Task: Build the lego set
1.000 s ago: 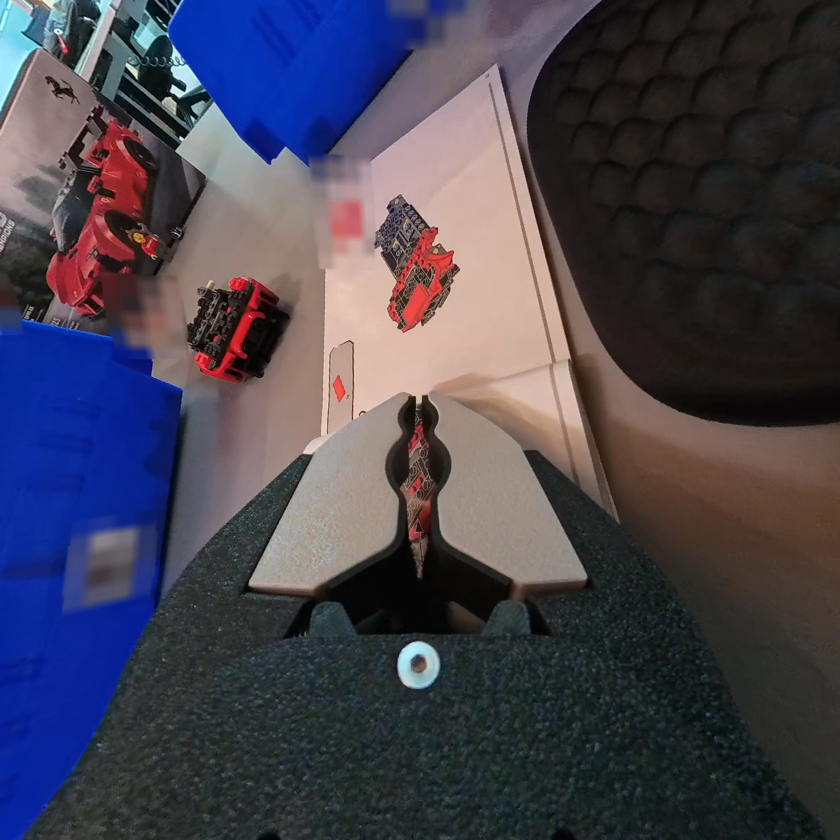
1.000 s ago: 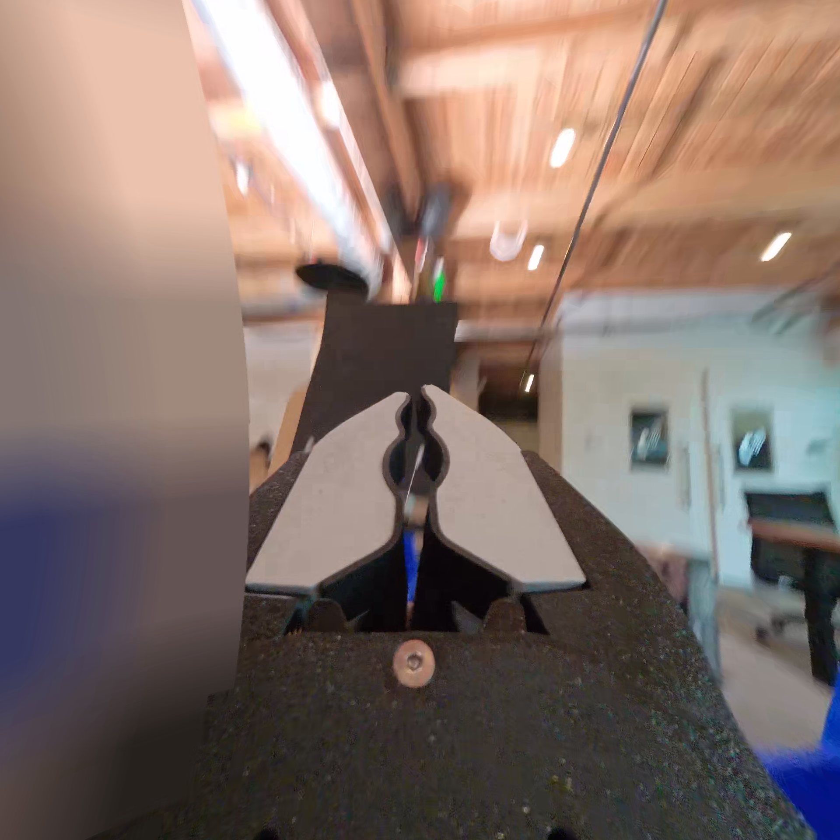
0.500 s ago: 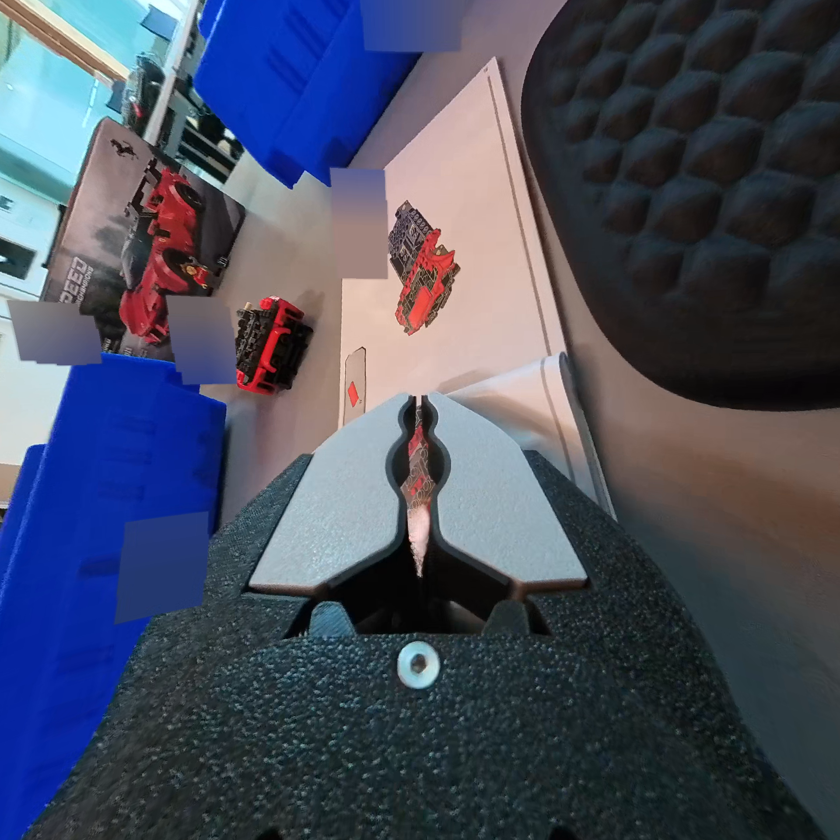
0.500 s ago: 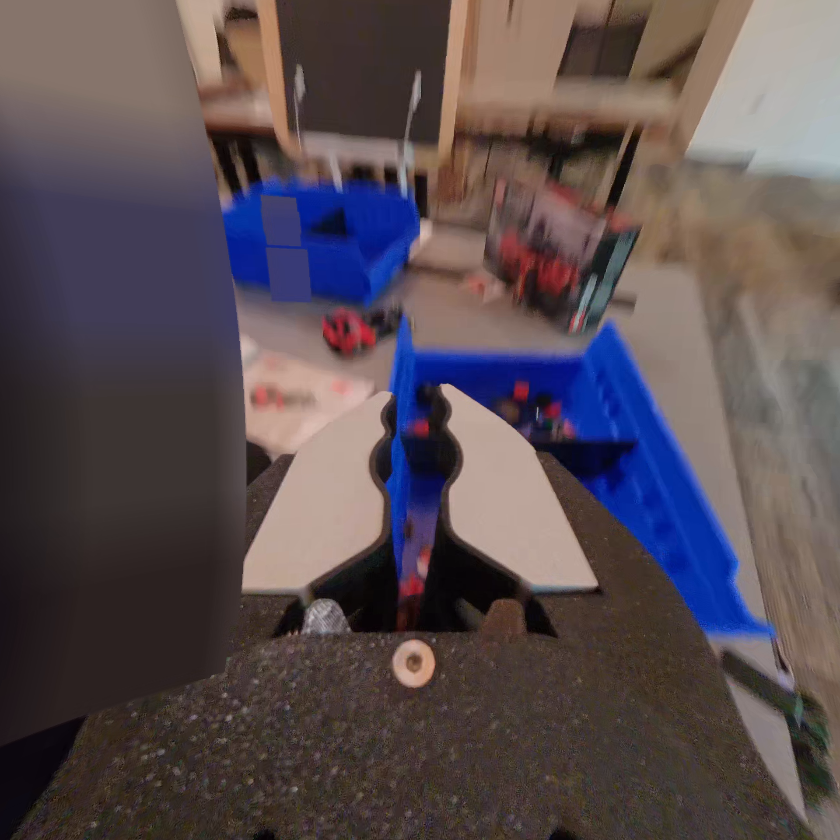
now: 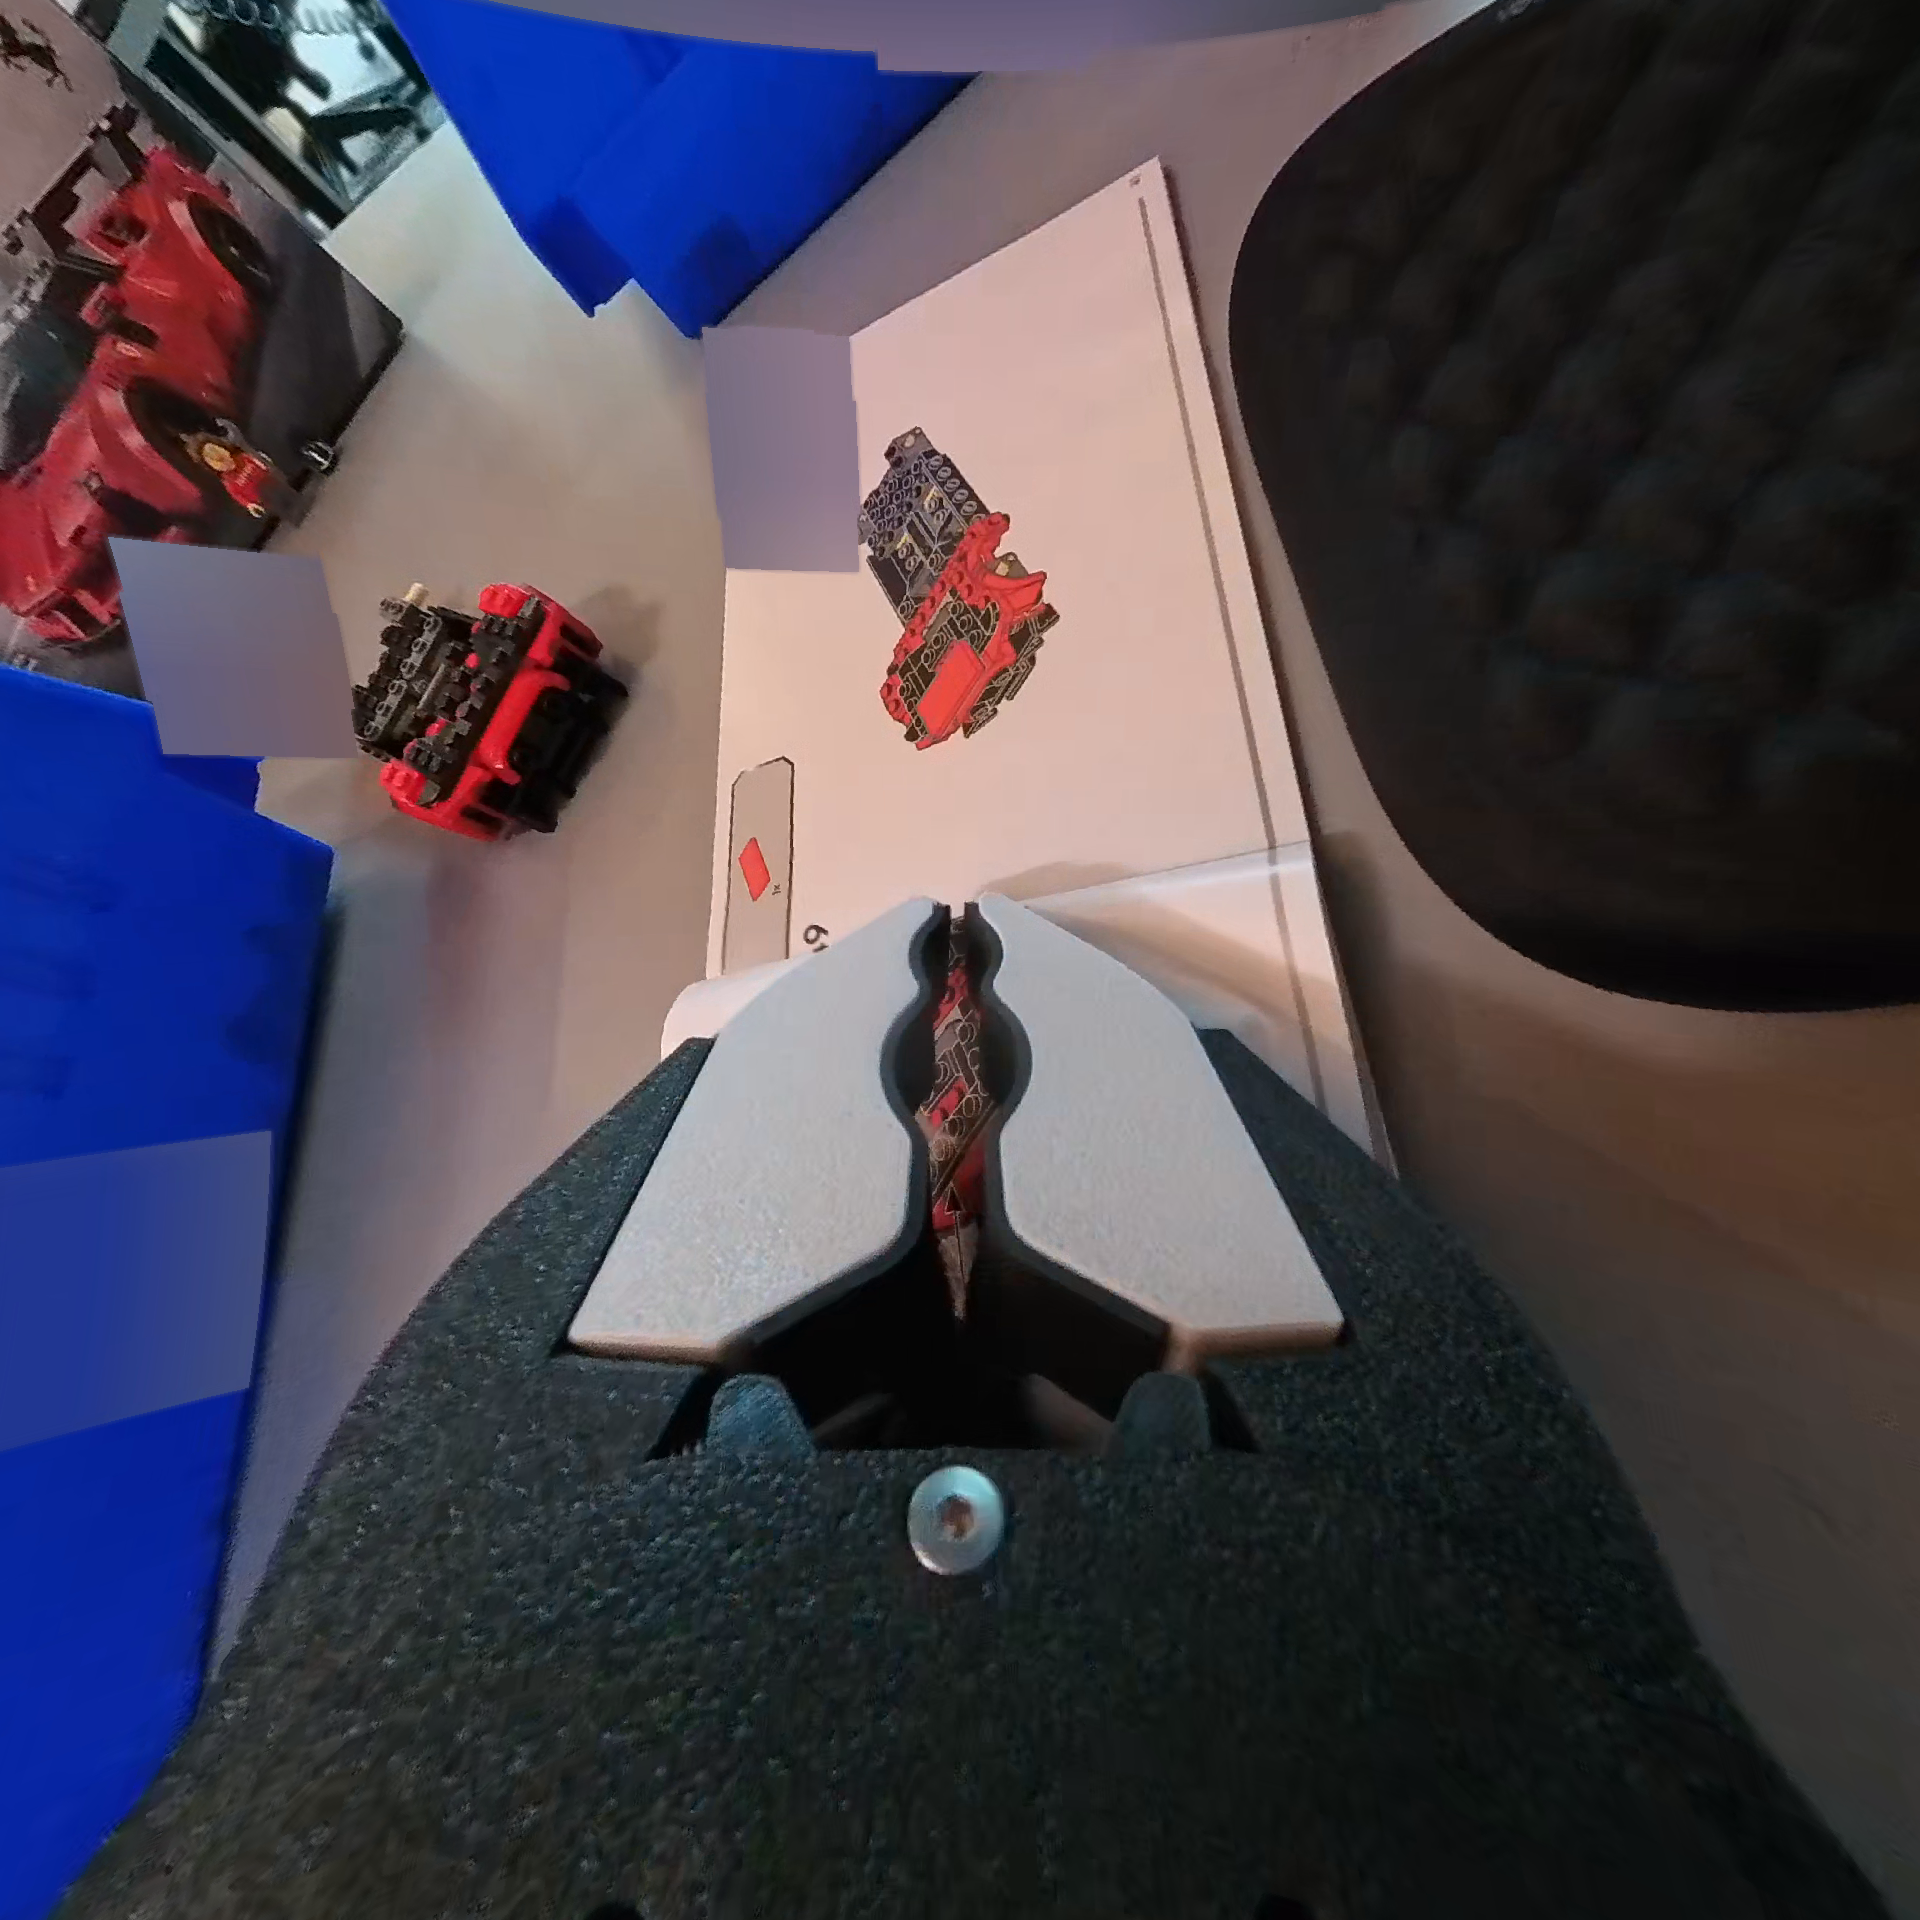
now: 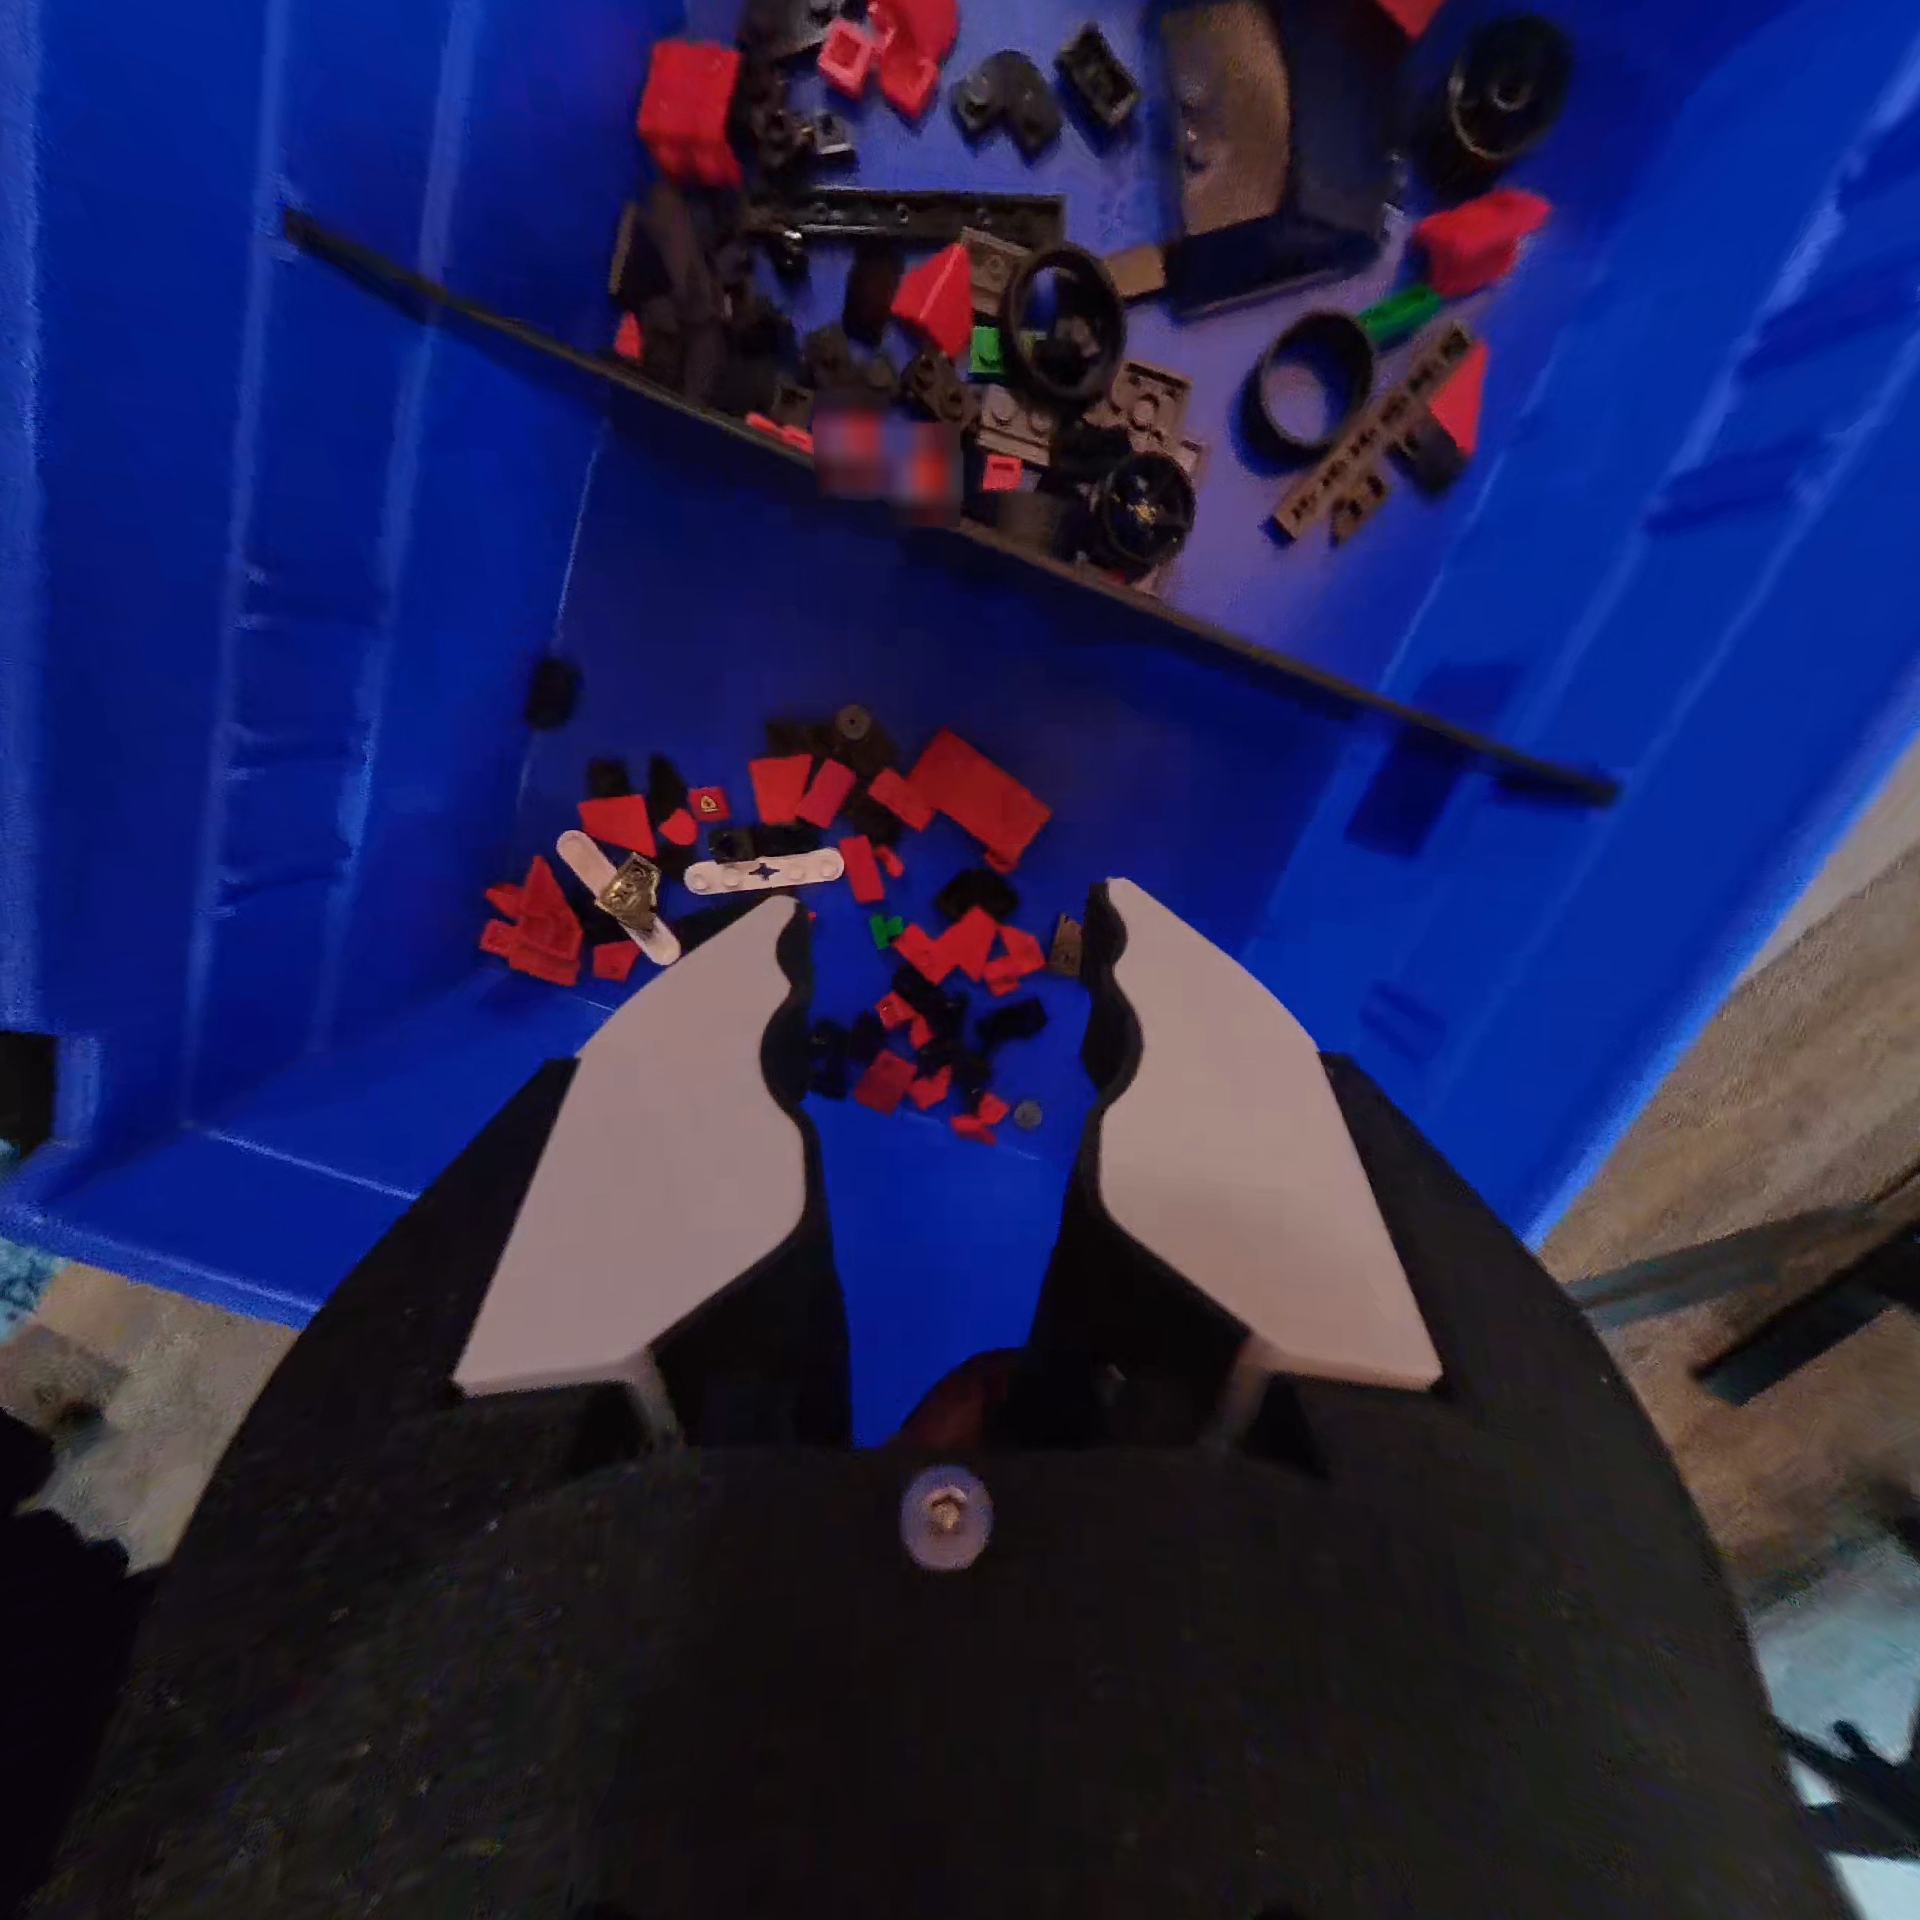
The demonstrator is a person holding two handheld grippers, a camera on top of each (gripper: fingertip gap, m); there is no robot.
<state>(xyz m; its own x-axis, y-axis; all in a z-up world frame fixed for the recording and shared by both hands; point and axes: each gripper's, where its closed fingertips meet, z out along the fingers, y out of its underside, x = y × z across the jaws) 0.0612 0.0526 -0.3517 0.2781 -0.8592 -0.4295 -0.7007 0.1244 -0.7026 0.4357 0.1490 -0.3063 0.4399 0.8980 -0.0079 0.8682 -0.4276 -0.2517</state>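
Observation:
My left gripper (image 5: 958, 909) is shut and hovers low over the open instruction booklet (image 5: 1039, 416); only the printed page shows through the slit between its fingers. A partly built red and black lego car (image 5: 488, 707) stands on the table left of the booklet. My right gripper (image 6: 951, 904) is open and empty, pointing down into a blue bin (image 6: 364, 623). Its fingertips hang over a pile of small red and black pieces (image 6: 935, 997) in the near compartment. White strip pieces (image 6: 764, 871) lie just left of the left finger.
A black divider (image 6: 1299, 665) splits the bin; the far compartment holds tyres (image 6: 1309, 384) and larger pieces. In the left wrist view, the set's box (image 5: 156, 364), two blue bins (image 5: 665, 135) (image 5: 135, 1039) and a black quilted cushion (image 5: 1610, 520) surround the booklet.
My right gripper swung down from facing the ceiling to pointing into the blue bin, and its jaws opened. My left gripper stayed shut over the booklet with only slight shifting.

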